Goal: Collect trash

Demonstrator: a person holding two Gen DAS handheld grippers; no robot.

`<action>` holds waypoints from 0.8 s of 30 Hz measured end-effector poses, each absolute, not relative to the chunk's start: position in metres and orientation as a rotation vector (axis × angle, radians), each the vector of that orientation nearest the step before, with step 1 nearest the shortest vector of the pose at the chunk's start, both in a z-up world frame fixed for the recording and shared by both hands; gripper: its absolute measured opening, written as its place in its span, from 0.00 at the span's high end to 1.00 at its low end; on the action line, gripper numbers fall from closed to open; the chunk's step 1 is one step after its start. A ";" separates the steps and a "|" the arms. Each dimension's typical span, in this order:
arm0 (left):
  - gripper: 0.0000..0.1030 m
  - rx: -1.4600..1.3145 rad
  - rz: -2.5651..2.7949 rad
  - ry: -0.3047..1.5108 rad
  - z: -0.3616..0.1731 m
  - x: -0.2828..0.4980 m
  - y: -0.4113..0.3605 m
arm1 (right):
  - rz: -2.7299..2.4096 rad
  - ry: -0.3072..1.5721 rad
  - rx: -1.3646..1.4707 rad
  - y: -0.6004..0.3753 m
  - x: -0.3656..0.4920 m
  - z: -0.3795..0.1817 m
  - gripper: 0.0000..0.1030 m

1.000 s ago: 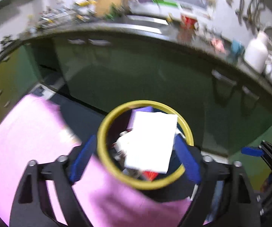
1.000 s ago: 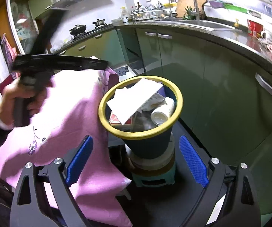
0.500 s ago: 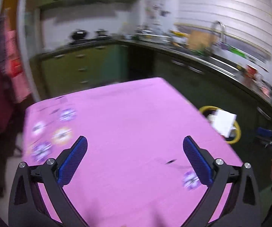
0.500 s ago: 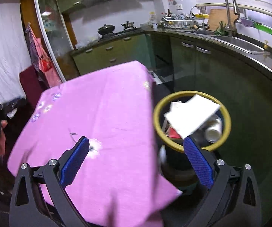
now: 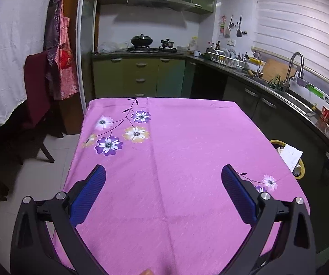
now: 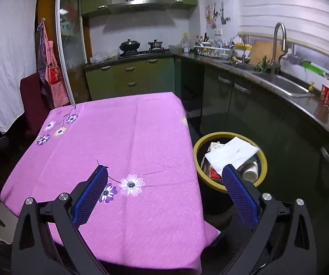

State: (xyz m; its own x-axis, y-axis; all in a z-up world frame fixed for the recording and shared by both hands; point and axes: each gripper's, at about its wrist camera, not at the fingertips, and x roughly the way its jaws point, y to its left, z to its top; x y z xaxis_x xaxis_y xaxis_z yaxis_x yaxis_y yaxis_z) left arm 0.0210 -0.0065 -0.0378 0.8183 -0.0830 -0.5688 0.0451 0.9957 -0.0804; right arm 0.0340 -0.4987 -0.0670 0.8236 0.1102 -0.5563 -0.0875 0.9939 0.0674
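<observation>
Trash [image 5: 290,156], mostly a flat white paper sheet, sat in the yellow-rimmed bin [image 5: 301,171] beside the worktop's right edge in the left wrist view, where our left tongs [image 5: 163,191] hung spread and empty over the smooth pink floral cloth [image 5: 187,149]. In the right wrist view our right tongs [image 6: 164,191] were likewise spread, holding nothing, and the round bin [image 6: 229,184] showed paper [image 6: 232,152], a white cup [image 6: 251,170] and red packaging heaped inside; we judged the worktop cleared.

Pink floral tablecloth [image 5: 187,160], yellow-rimmed bin [image 6: 230,160]
</observation>
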 end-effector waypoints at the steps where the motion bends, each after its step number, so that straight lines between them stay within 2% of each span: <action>1: 0.06 -0.065 -0.069 0.608 -0.038 0.019 -0.007 | 0.101 0.585 0.040 -0.498 0.029 -0.065 0.04; 12: 0.06 -0.060 -0.096 0.561 -0.028 -0.004 -0.011 | 0.074 0.522 0.050 -0.502 -0.012 -0.048 0.04; 24: 0.06 -0.029 -0.137 0.548 -0.020 -0.007 -0.028 | 0.057 0.519 0.065 -0.510 -0.018 -0.045 0.04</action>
State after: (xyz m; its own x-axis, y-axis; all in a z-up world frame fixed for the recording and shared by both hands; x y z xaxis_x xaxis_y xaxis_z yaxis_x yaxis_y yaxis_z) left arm -0.0066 -0.0276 -0.0196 0.8446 -0.1378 -0.5173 0.1222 0.9904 -0.0643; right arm -0.0182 -0.5096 -0.0449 0.8670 0.0706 -0.4933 -0.0376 0.9964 0.0765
